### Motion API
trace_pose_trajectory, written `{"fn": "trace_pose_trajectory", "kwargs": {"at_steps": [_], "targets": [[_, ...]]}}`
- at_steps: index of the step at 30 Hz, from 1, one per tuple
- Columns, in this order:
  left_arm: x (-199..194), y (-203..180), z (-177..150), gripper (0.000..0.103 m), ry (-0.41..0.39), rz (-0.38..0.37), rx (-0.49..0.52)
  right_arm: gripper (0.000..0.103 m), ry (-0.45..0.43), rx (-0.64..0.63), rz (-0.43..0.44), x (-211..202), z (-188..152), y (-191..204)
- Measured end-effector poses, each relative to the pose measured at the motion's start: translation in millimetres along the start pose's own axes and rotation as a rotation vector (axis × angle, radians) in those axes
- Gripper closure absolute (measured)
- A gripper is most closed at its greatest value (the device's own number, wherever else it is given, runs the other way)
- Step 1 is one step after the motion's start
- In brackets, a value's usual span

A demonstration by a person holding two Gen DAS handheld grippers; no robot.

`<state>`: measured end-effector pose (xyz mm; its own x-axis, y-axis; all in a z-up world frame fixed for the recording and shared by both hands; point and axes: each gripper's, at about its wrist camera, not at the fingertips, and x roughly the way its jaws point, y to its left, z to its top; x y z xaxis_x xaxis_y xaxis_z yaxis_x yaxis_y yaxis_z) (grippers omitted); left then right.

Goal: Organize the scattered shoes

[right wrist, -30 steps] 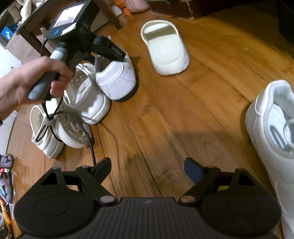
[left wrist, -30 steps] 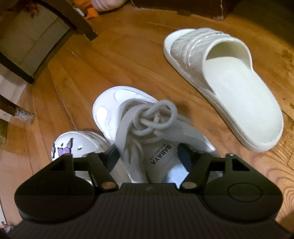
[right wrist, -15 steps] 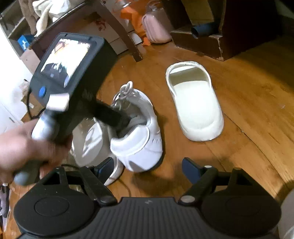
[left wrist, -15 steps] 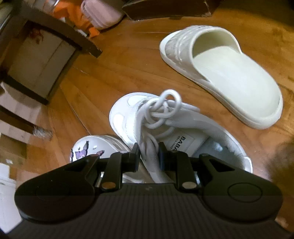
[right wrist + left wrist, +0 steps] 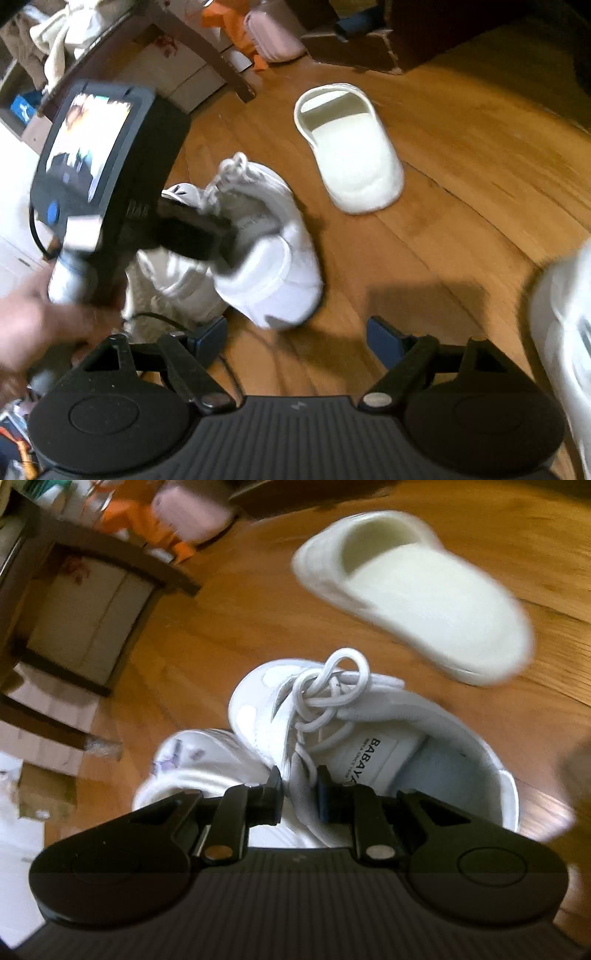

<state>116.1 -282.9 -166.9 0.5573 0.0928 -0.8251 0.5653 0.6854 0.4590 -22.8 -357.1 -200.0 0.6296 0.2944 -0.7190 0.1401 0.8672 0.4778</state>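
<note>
Here, in the left wrist view, the left gripper [image 5: 298, 788] has its jaws drawn nearly together on the side wall of the white sneaker [image 5: 373, 738], pinching the collar edge beside the tongue, where a label reads "BABAYA". The sneaker's laces [image 5: 332, 686] are tied in a loose knot above the toe. Against its left side sits another white shoe [image 5: 184, 760] with small purple marks on it — blurred, so no more can be told. Farther off on the wooden floor [image 5: 240, 627] lies a cream slide sandal [image 5: 417, 594], well apart from the sneaker and smeared by motion.

In the right wrist view, the right gripper [image 5: 295, 334] has its jaws spread wide with nothing between them, only bare floor. To the left a hand [image 5: 40, 321] grips the handle of the left gripper's body, whose small screen faces up and toward the camera; the tool slants down and to the right, its front end buried in the sneaker's opening. The sneaker is tilted, heel toward the camera — whether its sole touches the floor I cannot tell. The cream slide sandal lies flat beyond it, open end away. At the right edge is a blurred part of a second white sneaker [image 5: 565, 332].
</note>
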Motion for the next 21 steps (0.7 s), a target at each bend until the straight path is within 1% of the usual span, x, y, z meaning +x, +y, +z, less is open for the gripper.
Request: {"fn": "trace_pose_trajectory", "kwargs": {"at_steps": [5,7,10,13,14,16,18,19,21], "targets": [[-36,-25,-25,0.087,-0.003,-0.085,0.016,0.017,-0.003,0.049,0.002,-45,-22,-11],[-50,-35,-34,0.087,-0.005,-0.119,0.023,0.017,0.008,0.033,-0.015,-63,-28,-12],[-68,-46,-48,0.087,0.013,-0.167,0.035,0.016,0.018,0.019,-0.04,-94,-40,-15],[-87,-57,-63,0.087,0.048,-0.216,0.038,0.016,0.022,0.054,-0.064,-118,-53,-24],[-90,-58,-65,0.087,0.053,-0.223,0.037,0.016,0.018,0.07,-0.066,-124,-58,-27],[-106,-63,-74,0.086,0.084,-0.274,0.032,0.016,-0.003,0.115,-0.074,-143,-76,-38],[-114,-65,-77,0.086,0.097,-0.302,0.027,0.016,-0.045,0.171,-0.106,-157,-99,-52],[-120,-66,-79,0.086,0.106,-0.323,0.022,0.016,-0.061,0.196,-0.121,-162,-109,-57],[-131,-70,-84,0.086,0.127,-0.364,0.017,0.016,-0.059,0.209,-0.13,-161,-117,-63]]}}
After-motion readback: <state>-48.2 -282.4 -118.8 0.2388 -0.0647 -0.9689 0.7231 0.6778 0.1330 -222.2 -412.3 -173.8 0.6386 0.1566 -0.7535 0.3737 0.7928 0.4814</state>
